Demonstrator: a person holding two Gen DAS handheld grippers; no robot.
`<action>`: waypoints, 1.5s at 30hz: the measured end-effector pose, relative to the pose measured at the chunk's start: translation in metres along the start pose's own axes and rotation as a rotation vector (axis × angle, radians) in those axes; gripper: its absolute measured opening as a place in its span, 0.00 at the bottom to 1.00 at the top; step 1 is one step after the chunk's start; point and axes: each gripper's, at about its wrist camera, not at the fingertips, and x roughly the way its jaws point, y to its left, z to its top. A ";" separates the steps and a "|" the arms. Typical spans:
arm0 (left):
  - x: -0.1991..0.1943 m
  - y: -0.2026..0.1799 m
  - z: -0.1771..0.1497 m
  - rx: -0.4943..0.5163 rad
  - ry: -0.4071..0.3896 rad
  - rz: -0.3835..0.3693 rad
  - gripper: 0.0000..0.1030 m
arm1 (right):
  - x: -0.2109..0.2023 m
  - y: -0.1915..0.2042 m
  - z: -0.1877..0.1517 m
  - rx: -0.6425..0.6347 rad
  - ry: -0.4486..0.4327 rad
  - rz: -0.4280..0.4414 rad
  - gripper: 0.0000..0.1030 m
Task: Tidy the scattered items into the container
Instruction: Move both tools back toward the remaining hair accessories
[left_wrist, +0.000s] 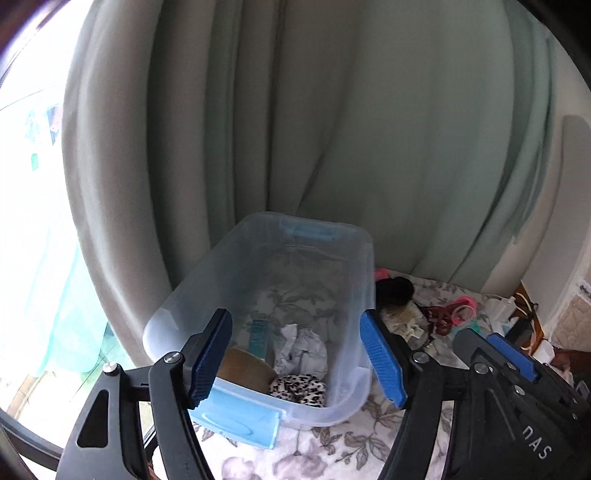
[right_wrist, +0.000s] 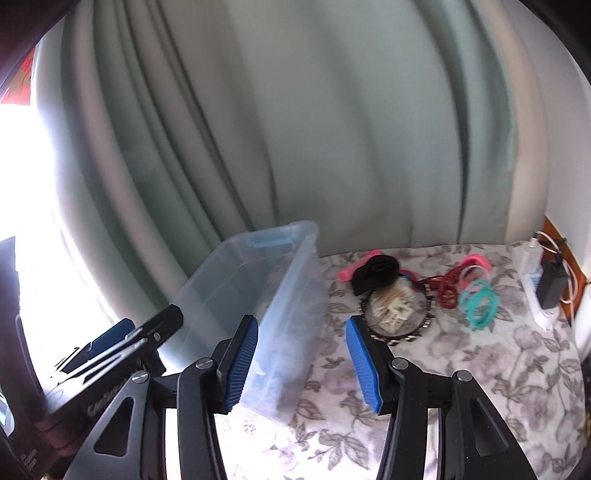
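Both hand-held grippers, left (left_wrist: 295, 360) and right (right_wrist: 301, 363), stood apart and empty. The clear container (left_wrist: 354, 258) sat left on the floral surface (right_wrist: 480, 369); scattered bangles (right_wrist: 478, 297) lay far right.

Daylight floods in from my left, and the window (left_wrist: 22, 221) is blown out to white in both views. The curtain (right_wrist: 295, 129) looks soft and smeared with blur. Fisheye bending curves the folds, and dark vignetting eats the corners. The floral surface (right_wrist: 480, 369) is evenly lit, with faint shadows.
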 end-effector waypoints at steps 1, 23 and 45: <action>0.000 -0.011 0.000 0.011 -0.010 -0.026 0.70 | -0.005 -0.005 0.001 0.012 -0.009 -0.007 0.52; 0.012 -0.101 -0.010 0.151 0.003 -0.173 0.70 | -0.070 -0.132 -0.003 0.261 -0.126 -0.158 0.56; 0.083 -0.123 -0.040 0.151 0.122 -0.236 0.70 | -0.006 -0.178 -0.033 0.328 0.030 -0.158 0.56</action>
